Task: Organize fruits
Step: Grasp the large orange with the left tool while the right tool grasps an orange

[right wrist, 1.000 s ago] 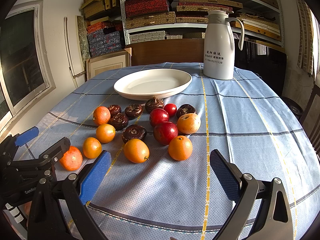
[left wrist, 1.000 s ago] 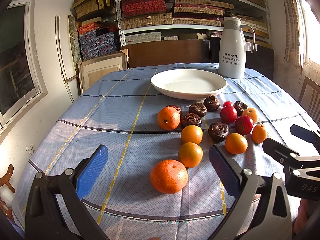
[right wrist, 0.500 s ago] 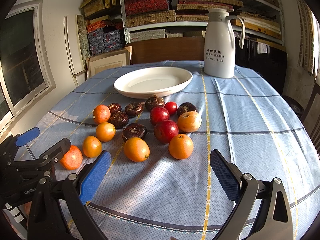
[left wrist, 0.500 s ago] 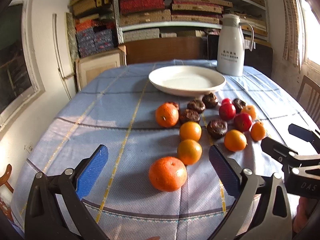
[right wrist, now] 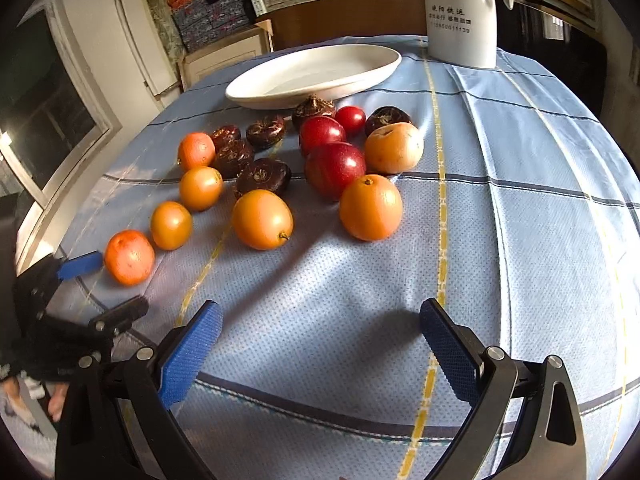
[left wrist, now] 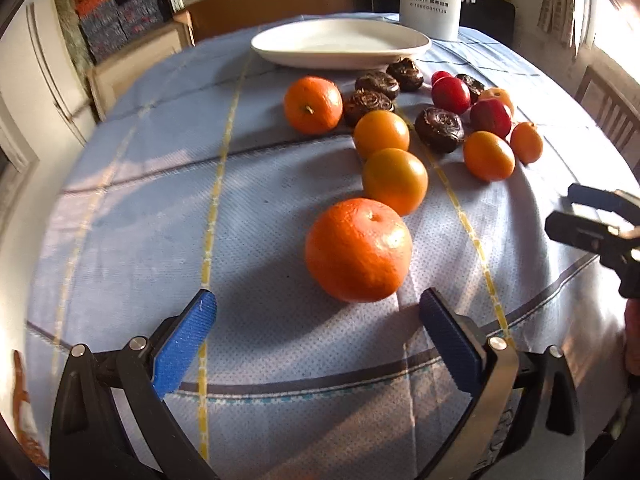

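Several fruits lie loose on a blue checked tablecloth: oranges, red plums and dark brown wrinkled fruits. A large orange sits just beyond my left gripper, which is open with nothing between its blue pads. The same large orange shows at the left of the right wrist view, touching or nearly touching one blue left pad. My right gripper is open over bare cloth, short of an orange and a smooth yellow-orange fruit. An empty white plate lies behind the fruits.
A white thermos jug stands behind the plate at the right. Shelves of boxes and a wooden chair back line the far wall. The right gripper's fingers show at the right edge of the left wrist view. Bare cloth lies left of the fruits.
Both grippers have dropped lower and moved forward toward the fruits. The large orange now sits close in front of the left gripper's open pads. No fruit has moved.
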